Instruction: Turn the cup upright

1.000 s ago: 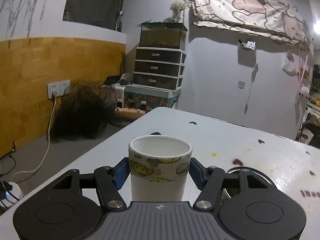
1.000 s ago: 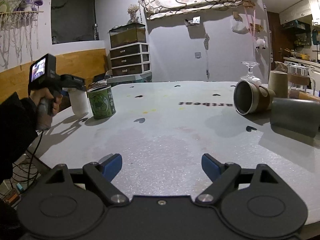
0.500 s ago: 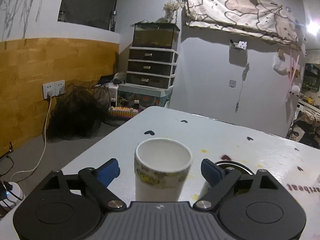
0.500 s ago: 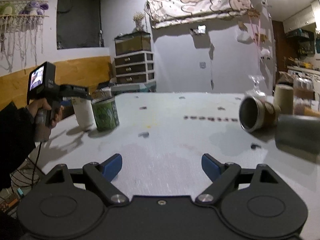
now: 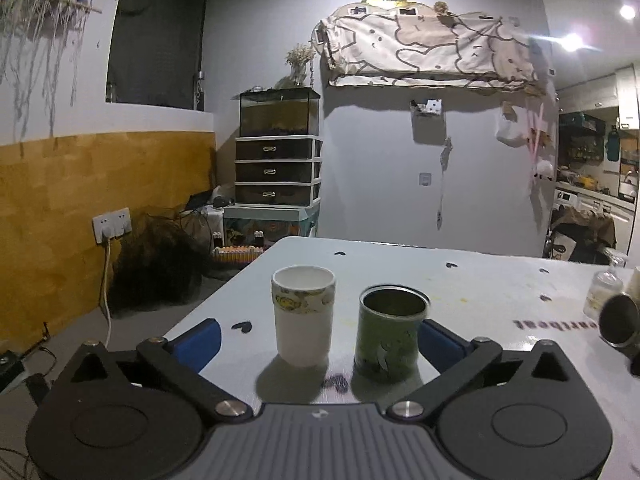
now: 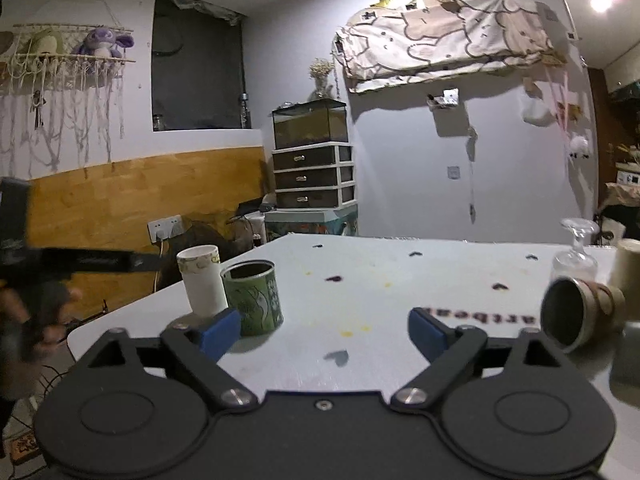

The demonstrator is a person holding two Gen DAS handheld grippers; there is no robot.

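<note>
Just changed: a sec ago our left hand-held gripper (image 5: 316, 338) was clamped on the white cup (image 5: 303, 320); half a sec ago the jaws had let go w/ the cup between them; now we've backed off, jaws spread wide, cup standing free ahead of the fingers.
White cup: upright, mouth up, on the bench (image 5: 480, 292) near its left edge, just beside the green tin (image 5: 392, 332); small gap betw. them from the left wrist view.
Meaning for task: we judge this cup's flip done – it stands w/o support, nothing touching it.
Right hand-held gripper (image 6: 324, 330): released, jaws wide apart, grasping nothing, hovering over the near part of the bench, facing the far edge.
Still to do (our guess): the grey-lined cup (image 6: 576, 312) lies on its side toward the right edge, mouth facing us – likely next, closest to our right side.
Around it: an inverted wine glass (image 6: 576, 256) and a beige cup (image 6: 628, 268) right behind; another greyish object at the right edge, blurred, can't tell what.
In the way: glass sits close behind the lying cup – tipping risk if we swing wide. Green tin close to the white cup, so no more nudging on the left.
</note>
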